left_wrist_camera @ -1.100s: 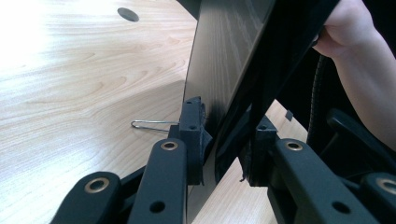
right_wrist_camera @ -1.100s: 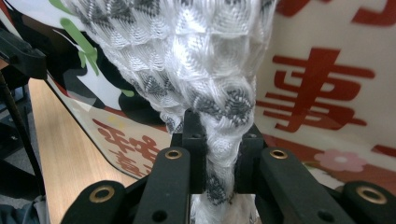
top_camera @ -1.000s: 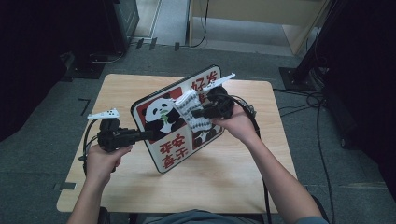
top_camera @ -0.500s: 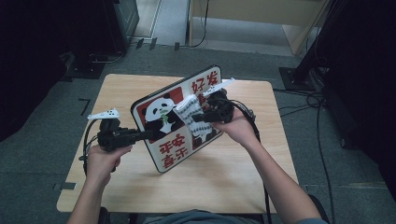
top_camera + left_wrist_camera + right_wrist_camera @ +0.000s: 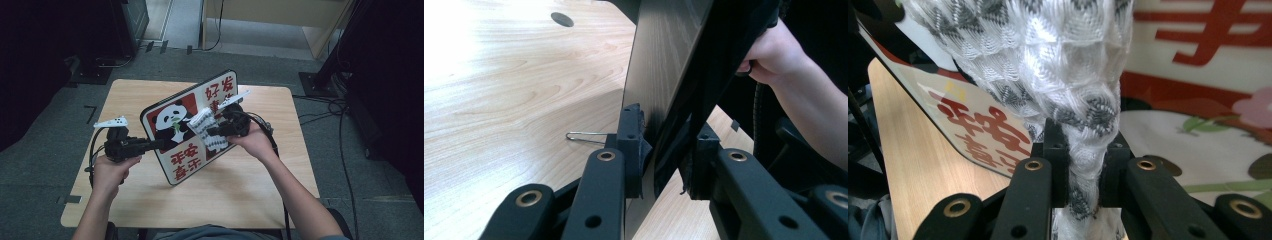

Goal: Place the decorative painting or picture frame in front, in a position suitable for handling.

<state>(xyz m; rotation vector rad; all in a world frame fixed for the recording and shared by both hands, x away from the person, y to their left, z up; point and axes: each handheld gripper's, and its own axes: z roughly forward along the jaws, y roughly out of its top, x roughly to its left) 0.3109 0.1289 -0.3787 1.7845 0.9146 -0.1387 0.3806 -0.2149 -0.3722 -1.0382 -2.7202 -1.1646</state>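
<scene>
Two claws share the work: the left claw [image 5: 152, 144] is clamped on the lower left edge of the panda sign [image 5: 185, 145], holding it tilted up off the desk [image 5: 250, 200], and the right claw [image 5: 212, 131] is pinched tight on a white and grey patterned cloth [image 5: 206, 131] pressed against the picture side.

Over the last second the cloth has slid a little: a second ago it lay slightly lower on the panda's body, and now it sits a touch higher and closer to the red lettering just beyond the right claw. The sign itself has barely shifted, and the left claw's hold looks unchanged. This reads as one stroke of a wiping pass, with more of the face left to cover.

From the left claw's view, its jaws close on the thin dark edge of the sign [image 5: 664, 100], with the back of the sign rising ahead and a bent wire clip [image 5: 586, 136] lying on the desk just to that claw's left. From the right claw's view, the cloth [image 5: 1048, 70] bunches between the jaws and fans out ahead of them over the sign [image 5: 1198, 75].
</scene>
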